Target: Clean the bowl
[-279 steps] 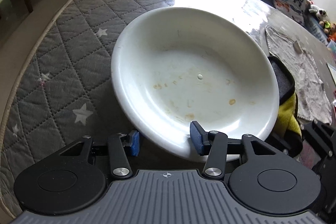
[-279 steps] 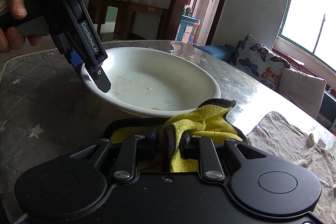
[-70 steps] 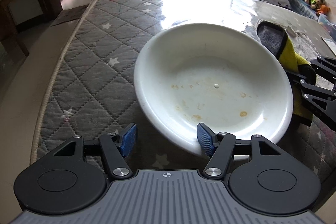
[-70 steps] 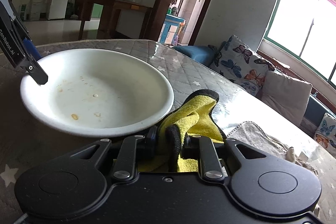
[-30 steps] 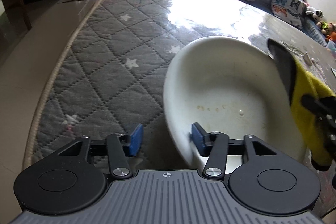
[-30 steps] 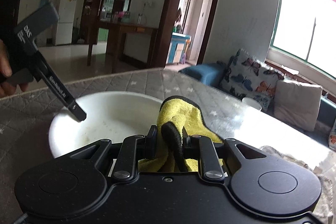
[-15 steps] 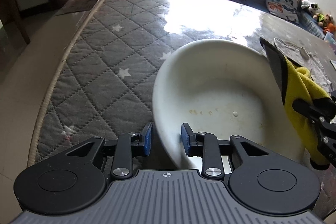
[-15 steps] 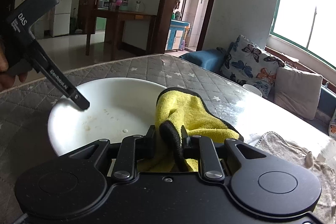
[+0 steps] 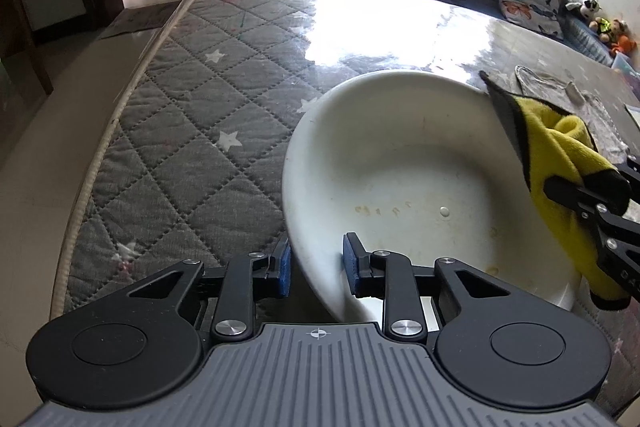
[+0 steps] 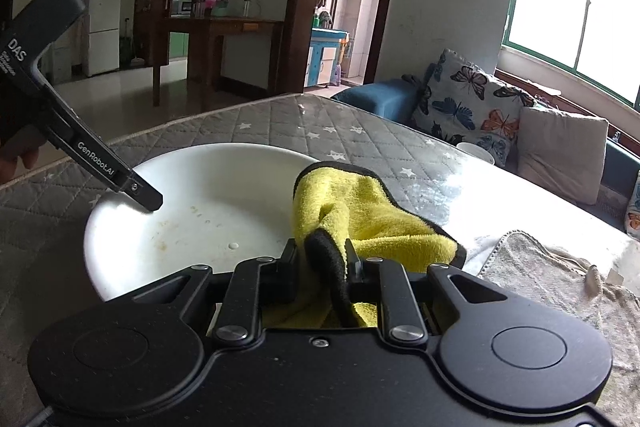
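Left gripper (image 9: 316, 267): blue pads on both sides of the white bowl (image 9: 400, 163) rim, one outside, one inside, pinching the near-left edge. The bowl is tipped, its held side raised, its inside facing the right gripper. Brownish food specks and one small droplet on the bowl's inner bottom.

Right gripper (image 10: 321, 269): fingers clamped on a fold of the yellow cloth (image 10: 360, 215) with black trim. The cloth bunches forward over the bowl's right rim, hanging above the inside; whether it touches the inner surface is unclear.

The bowl is over a grey quilted table cover (image 9: 192, 131) with white stars, under a glossy clear sheet. A grey towel (image 10: 560, 267) lies flat to the right, just beside the cloth. Butterfly cushions (image 10: 468, 103) on the sofa behind the table.
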